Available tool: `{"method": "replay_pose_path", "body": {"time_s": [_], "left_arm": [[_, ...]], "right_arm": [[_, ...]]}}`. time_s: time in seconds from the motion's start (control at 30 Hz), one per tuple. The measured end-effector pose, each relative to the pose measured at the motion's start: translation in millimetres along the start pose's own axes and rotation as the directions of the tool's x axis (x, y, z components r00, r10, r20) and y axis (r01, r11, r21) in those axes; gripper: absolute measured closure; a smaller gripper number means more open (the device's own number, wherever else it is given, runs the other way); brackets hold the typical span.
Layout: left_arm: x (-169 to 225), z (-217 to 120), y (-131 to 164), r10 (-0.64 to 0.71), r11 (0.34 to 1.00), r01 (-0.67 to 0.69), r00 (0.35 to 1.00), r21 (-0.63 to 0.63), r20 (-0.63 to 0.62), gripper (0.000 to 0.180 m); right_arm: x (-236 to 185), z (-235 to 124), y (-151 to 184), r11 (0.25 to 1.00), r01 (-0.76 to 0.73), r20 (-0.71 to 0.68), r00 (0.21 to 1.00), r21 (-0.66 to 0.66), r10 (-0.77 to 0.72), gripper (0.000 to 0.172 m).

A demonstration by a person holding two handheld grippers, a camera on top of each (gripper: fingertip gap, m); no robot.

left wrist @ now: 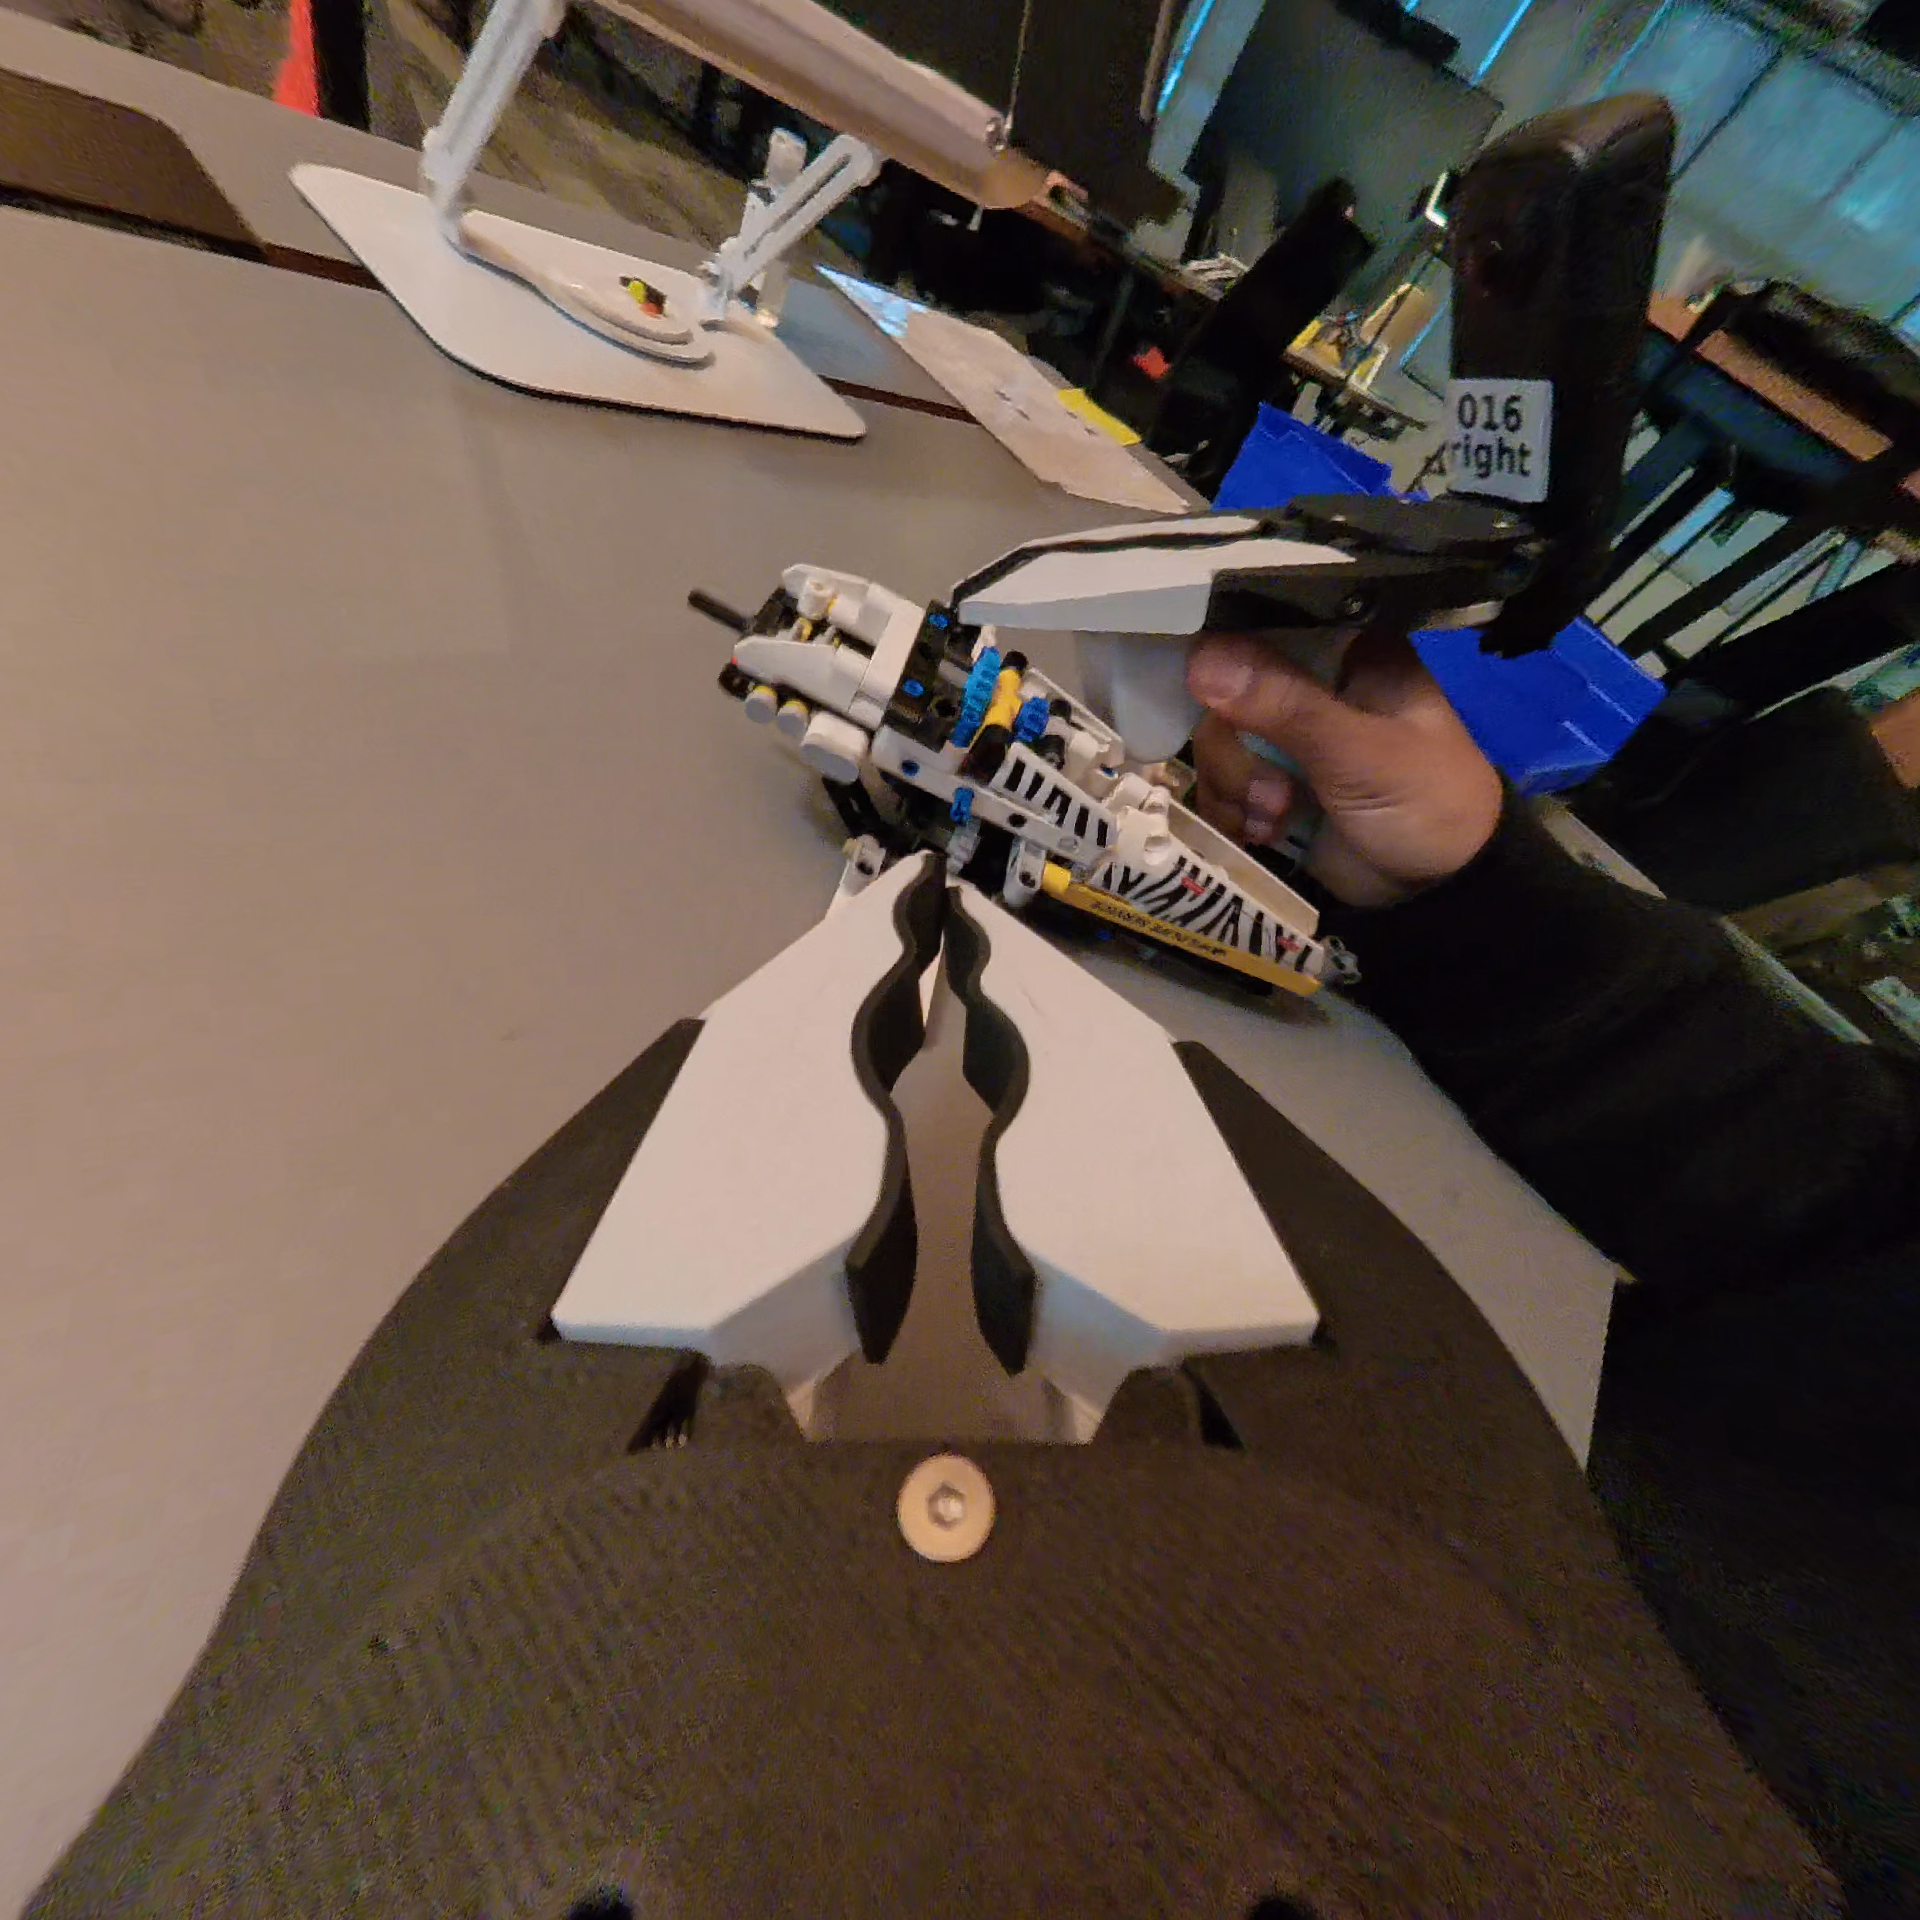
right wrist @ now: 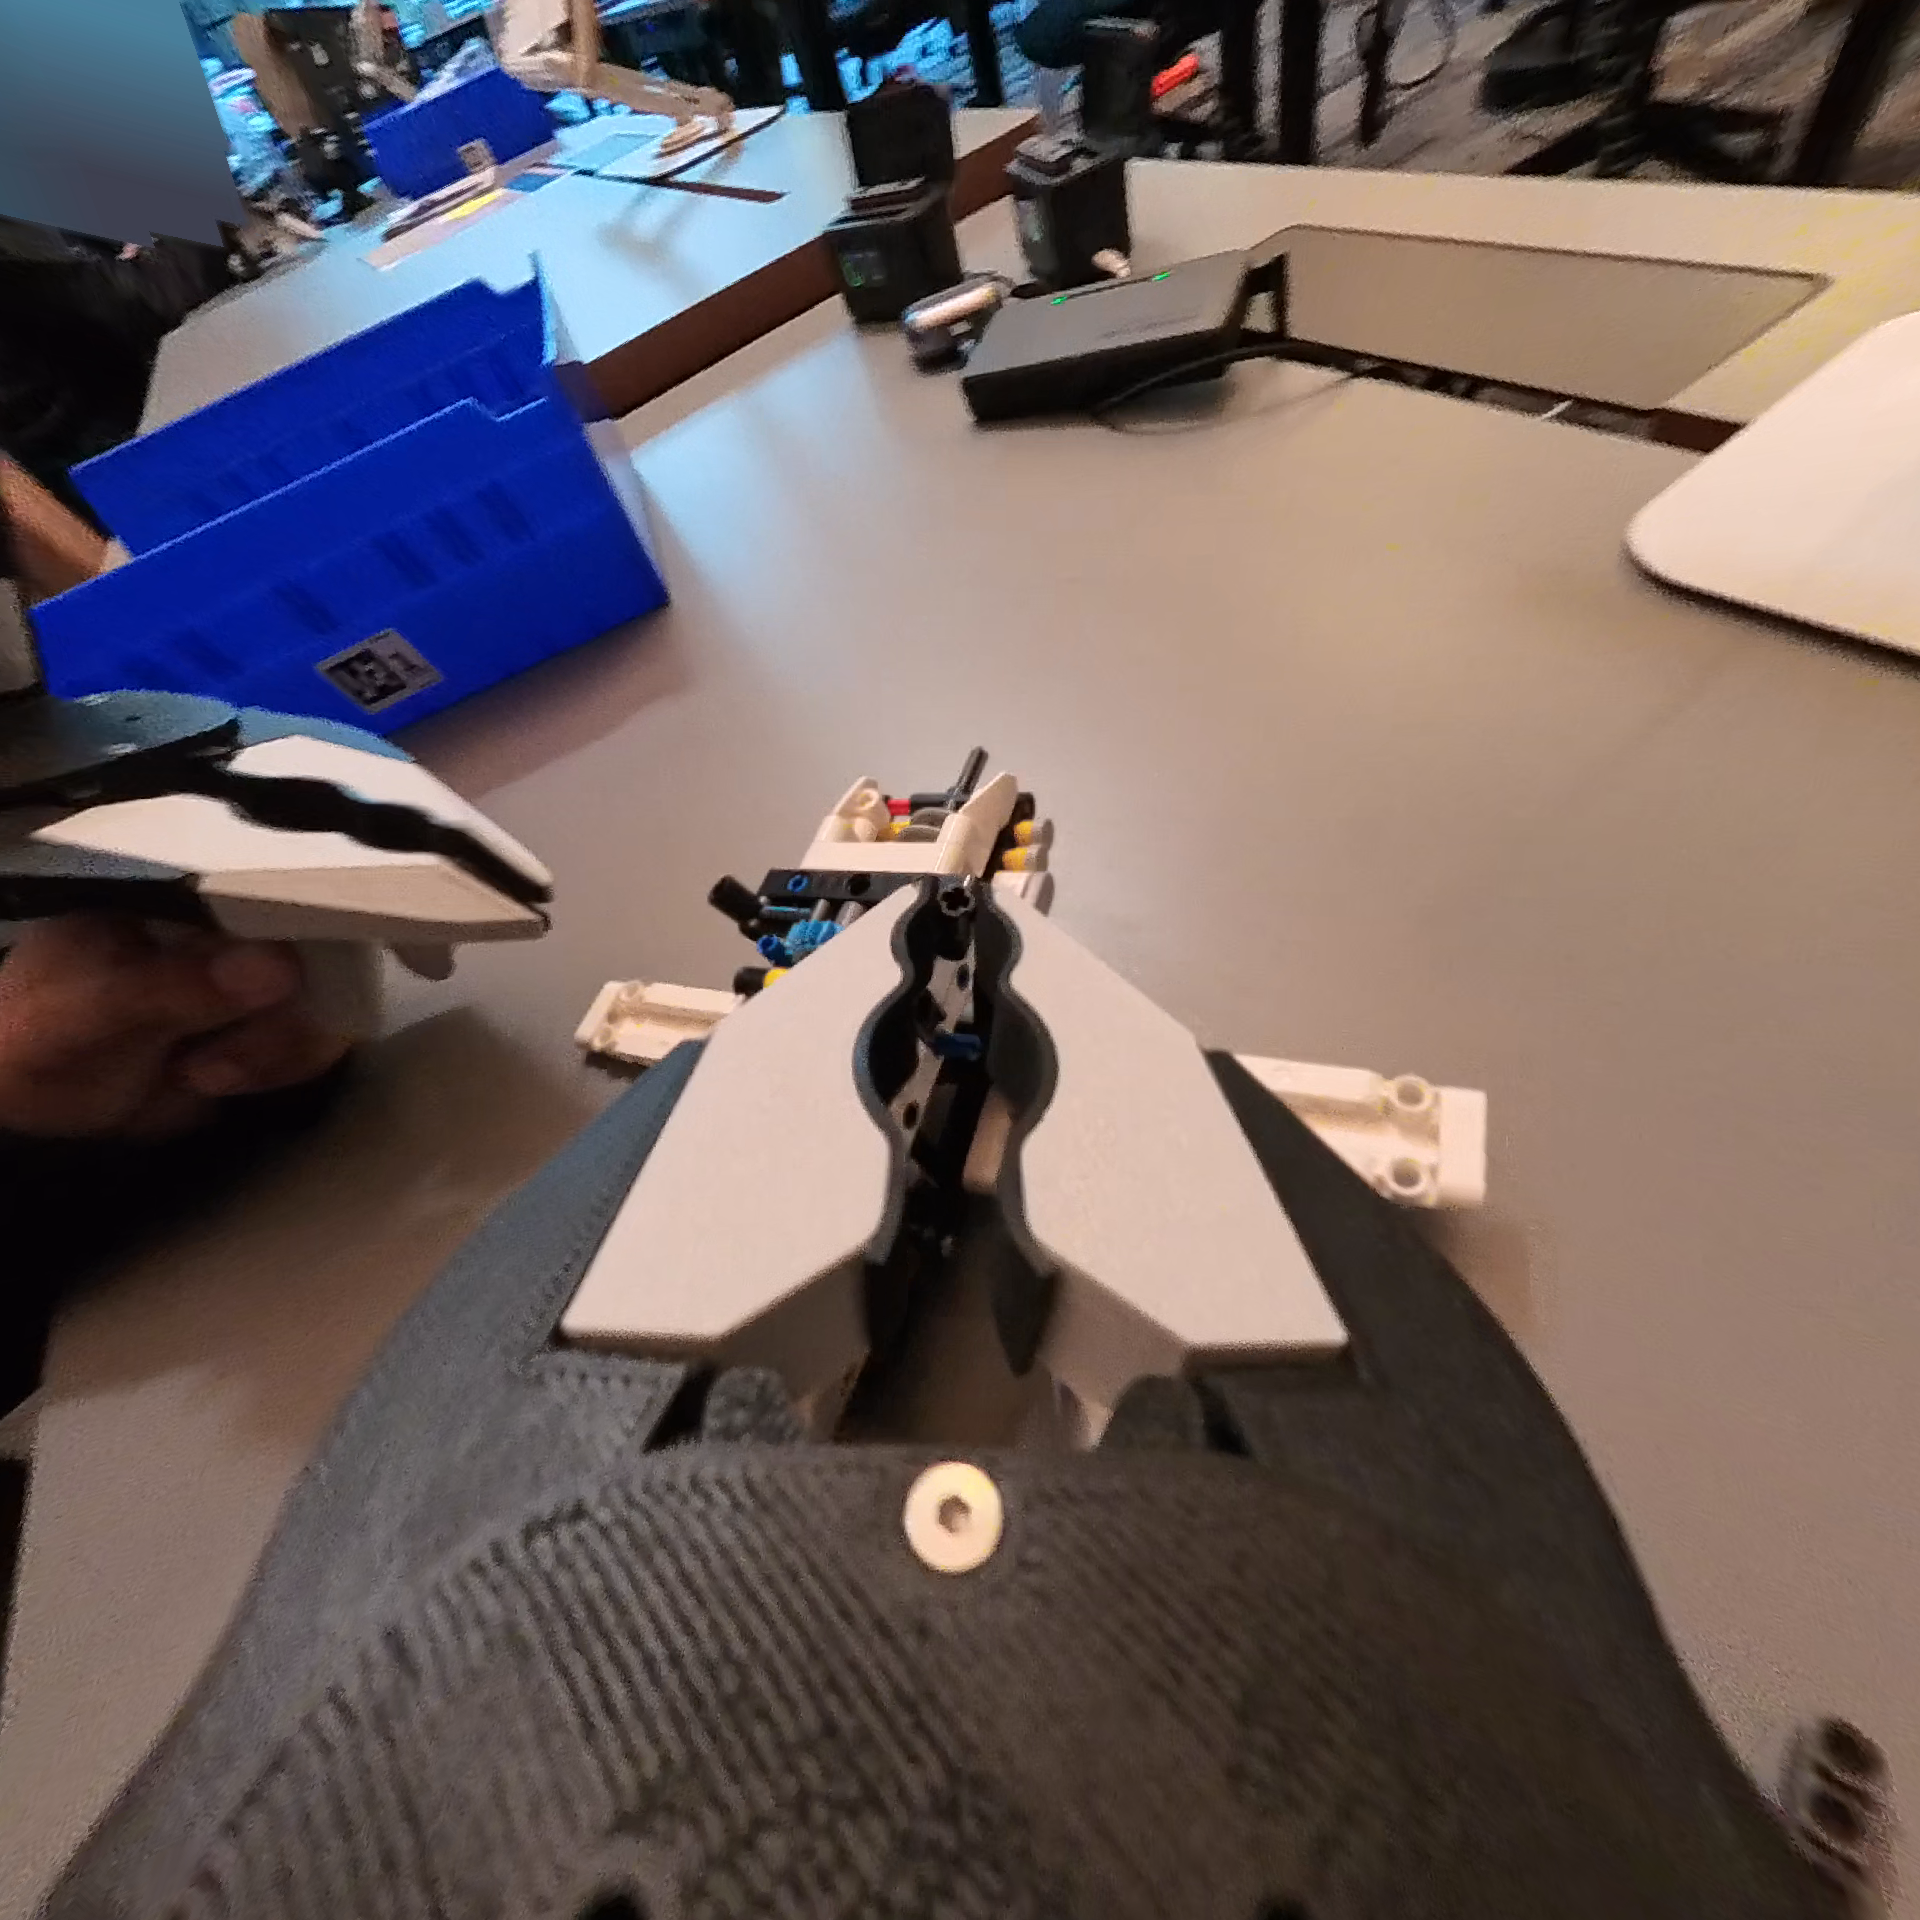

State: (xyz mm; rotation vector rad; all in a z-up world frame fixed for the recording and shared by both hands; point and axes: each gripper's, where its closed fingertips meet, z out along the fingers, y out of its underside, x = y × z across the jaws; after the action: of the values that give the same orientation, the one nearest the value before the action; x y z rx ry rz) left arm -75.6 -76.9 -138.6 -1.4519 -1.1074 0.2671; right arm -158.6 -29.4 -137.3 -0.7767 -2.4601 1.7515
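A white brick-built model (left wrist: 997, 769) with zebra-striped panels, a yellow strip and blue gears lies on the grey table (left wrist: 312, 727). My left gripper (left wrist: 941, 875) is shut with nothing between its pads, its tips just before the model's near side. The right wrist view shows the left gripper (right wrist: 540, 902) shut and clear of the model (right wrist: 914, 842), to its left. My right gripper (right wrist: 956, 906) is shut on a black beam (right wrist: 940, 997) that stands up from the model's middle. In the left wrist view the right gripper (left wrist: 954, 615) comes in from the right, held by a hand (left wrist: 1340, 758).
A blue bin (right wrist: 343, 540) stands at the left, behind the left gripper; it also shows in the left wrist view (left wrist: 1538, 707). A white stand on a flat base (left wrist: 582, 322) and a cardboard sheet (left wrist: 1018, 405) lie farther back. A black box (right wrist: 1112, 332) sits far across the table. The tips of one gripper are about 10 cm away from the tips of the other. Measured from the fingertips, the flat base (left wrist: 582, 322) is 30 cm or so from the right gripper and 40 cm from the left.
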Motion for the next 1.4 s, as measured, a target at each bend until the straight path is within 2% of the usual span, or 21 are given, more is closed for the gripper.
{"method": "replay_pose_path", "body": {"time_s": [0.07,0.2,0.3,0.4,0.53,0.63,0.77,0.87,1.03,1.17,1.4], "left_arm": [[0.8,2.1,2.0,0.001,1.0,-0.001,1.0,-0.018,-0.007,0.18],[9.6,3.9,0.1,0.05,0.999,-0.05,0.998,-0.011,-0.046,0.157],[24.0,0.2,-2.6,0.23,0.973,-0.23,0.97,0.014,-0.078,0.149],[39.6,-9.2,9.8,0.37,0.924,-0.381,0.908,-0.02,-0.195,0.149],[51.8,-27.7,18.6,0.341,0.926,-0.376,0.87,-0.033,-0.357,0.149],[55.9,-31.6,27.0,0.367,0.907,-0.418,0.842,-0.05,-0.395,0.152],[62.8,-30.8,36.0,0.387,0.885,-0.459,0.817,-0.076,-0.427,0.17],[65.4,-32.7,37.5,0.376,0.888,-0.454,0.812,-0.079,-0.446,0.169],[60.3,-28.9,49.2,0.355,0.871,-0.462,0.827,-0.167,-0.436,0.16],[58.2,-28.4,48.4,0.386,0.862,-0.481,0.827,-0.159,-0.409,0.177],[57.1,-27.9,48.4,0.39,0.861,-0.483,0.829,-0.161,-0.401,0.177]], "right_arm": [[-11.5,3.0,4.8,1.0,-0.009,0.07,0.998,-0.024,0.01,0.167],[-30.3,7.3,12.0,0.998,-0.012,0.184,0.983,-0.065,0.024,0.167],[-47.2,6.8,16.3,0.996,0.025,0.283,0.959,-0.085,0.0,0.167],[-68.7,5.6,24.0,0.99,0.081,0.394,0.919,-0.114,-0.03,0.167],[-90.6,4.9,34.5,0.98,0.129,0.491,0.87,-0.151,-0.039,0.167],[-103.0,2.0,41.0,0.974,0.141,0.558,0.83,-0.177,-0.019,0.167],[-104.7,1.0,41.6,0.975,0.137,0.575,0.818,-0.176,-0.011,0.167],[-104.5,0.8,41.4,0.977,0.125,0.584,0.812,-0.171,-0.001,0.167],[-104.9,0.9,41.2,0.979,0.122,0.589,0.808,-0.165,-0.001,0.167],[-105.8,1.2,41.3,0.979,0.124,0.591,0.807,-0.163,-0.004,0.167],[-103.3,2.0,44.8,0.977,0.113,0.592,0.806,-0.182,0.017,0.157]]}}
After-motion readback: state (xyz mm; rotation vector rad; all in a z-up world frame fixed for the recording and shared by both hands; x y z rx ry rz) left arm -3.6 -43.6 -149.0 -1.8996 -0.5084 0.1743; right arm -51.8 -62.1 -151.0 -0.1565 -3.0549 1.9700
